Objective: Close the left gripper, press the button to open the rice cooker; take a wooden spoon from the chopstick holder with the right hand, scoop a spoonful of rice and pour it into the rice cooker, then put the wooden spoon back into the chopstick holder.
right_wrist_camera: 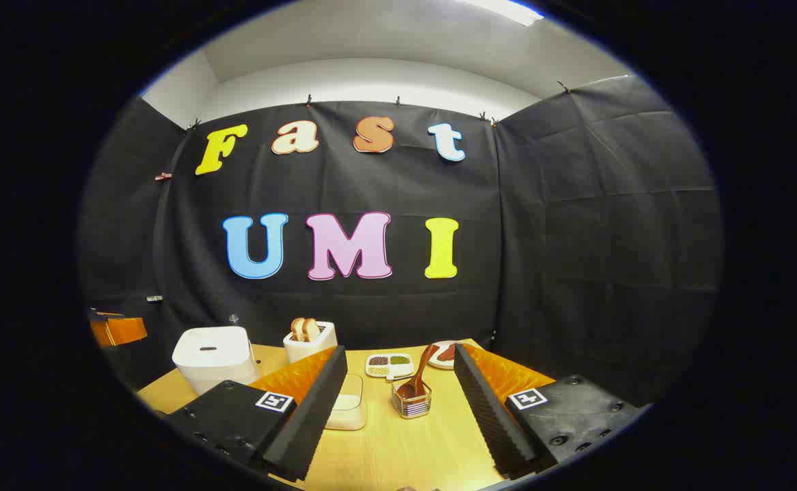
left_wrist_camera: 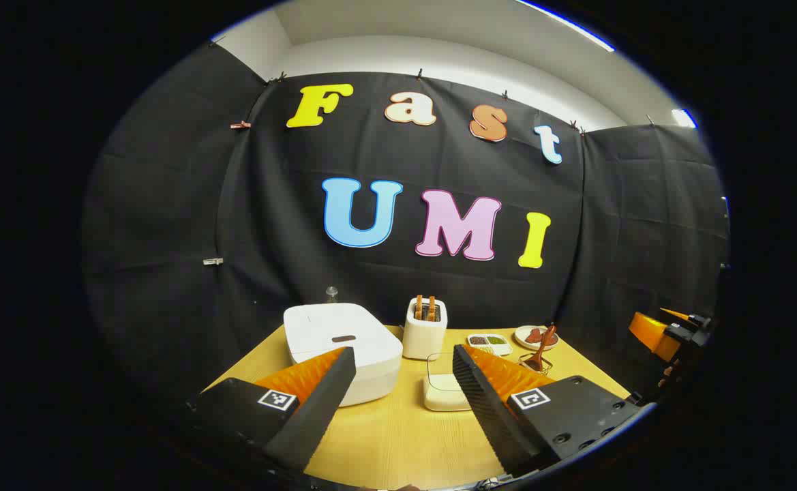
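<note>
The white, rounded-square rice cooker (left_wrist_camera: 341, 349) is sitting with its lid down at the left part of the pale wooden table (left_wrist_camera: 398, 436), at about ten o'clock from the left gripper (left_wrist_camera: 403, 361) in the left gripper view. That gripper is hovering above the near table edge with its two fingers standing wide apart and nothing between them. Just to the cooker's right, at about twelve o'clock from the gripper, a white toaster (left_wrist_camera: 425, 329) is holding two slices of toast upright. Directly ahead of the gap between the fingers, a clear, lidded container of rice (left_wrist_camera: 444, 385) is resting on the table.

In the right gripper view, the right gripper (right_wrist_camera: 398, 360) is likewise hanging over the table with its fingers spread and empty. At twelve o'clock from it, close by, the small transparent chopstick holder (right_wrist_camera: 412, 401) is standing with the brown wooden spoon (right_wrist_camera: 418, 374) leaning in it, handle tilting toward one o'clock. Beyond it, a white divided dish of dark and green grains (right_wrist_camera: 388, 365) is lying, with a round white plate (right_wrist_camera: 444, 354) at its right. The rice cooker is appearing at nine o'clock in this view, the toaster just right of it, and the rice container is partly hidden behind the gripper's left-hand finger.
</note>
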Motion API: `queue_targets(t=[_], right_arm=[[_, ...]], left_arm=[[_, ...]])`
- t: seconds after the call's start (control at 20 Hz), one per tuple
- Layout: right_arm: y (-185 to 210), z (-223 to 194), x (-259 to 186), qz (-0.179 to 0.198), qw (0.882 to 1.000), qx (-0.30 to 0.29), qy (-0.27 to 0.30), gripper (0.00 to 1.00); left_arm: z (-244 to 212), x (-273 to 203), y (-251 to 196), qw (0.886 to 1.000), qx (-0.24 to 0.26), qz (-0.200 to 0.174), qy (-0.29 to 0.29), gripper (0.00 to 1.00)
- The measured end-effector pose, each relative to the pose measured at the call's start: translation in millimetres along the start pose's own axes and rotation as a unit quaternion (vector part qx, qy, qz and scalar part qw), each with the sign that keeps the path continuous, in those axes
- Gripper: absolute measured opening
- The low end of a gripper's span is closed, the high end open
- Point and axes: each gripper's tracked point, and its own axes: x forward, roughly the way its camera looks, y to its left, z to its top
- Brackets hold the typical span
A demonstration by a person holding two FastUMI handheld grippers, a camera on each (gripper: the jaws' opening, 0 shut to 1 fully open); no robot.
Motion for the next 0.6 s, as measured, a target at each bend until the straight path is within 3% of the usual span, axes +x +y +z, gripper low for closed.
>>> queue_targets(t=[0.6], right_arm=[[-1.9,2.0,6.7,0.001,1.0,0.019,0.009,0.98]], left_arm=[[-8.1,7.0,-2.7,1.0,0.005,-0.01,0.012,0.99]])
